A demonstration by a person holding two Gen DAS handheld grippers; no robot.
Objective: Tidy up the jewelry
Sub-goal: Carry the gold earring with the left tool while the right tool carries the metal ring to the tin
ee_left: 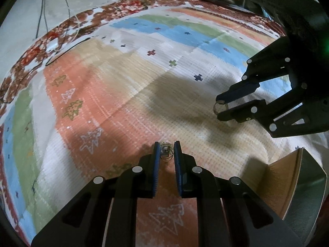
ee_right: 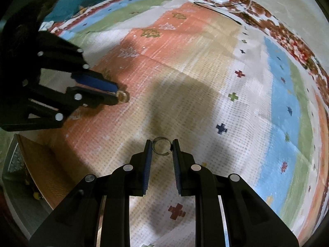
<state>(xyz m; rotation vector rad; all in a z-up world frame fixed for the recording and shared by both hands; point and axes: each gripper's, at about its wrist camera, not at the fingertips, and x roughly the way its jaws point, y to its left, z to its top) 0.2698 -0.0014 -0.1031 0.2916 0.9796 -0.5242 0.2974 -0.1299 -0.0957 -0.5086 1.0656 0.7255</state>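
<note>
Left wrist view: the left gripper is clamped on a wiry ring with a clear stone, held at its fingertips above the patterned mat. At 3 o'clock, the right gripper pinches a plain band ring. A cardboard box sits at 4 o'clock.

Right wrist view: the band ring sits squeezed between the fingertips; the left gripper at 9 o'clock holds its stone ring

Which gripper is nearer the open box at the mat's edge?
Left, though only by a little. The left gripper, shut on a wiry ring, sits just beside the box. The right gripper, shut on a plain band, is farther out over the mat.
</note>
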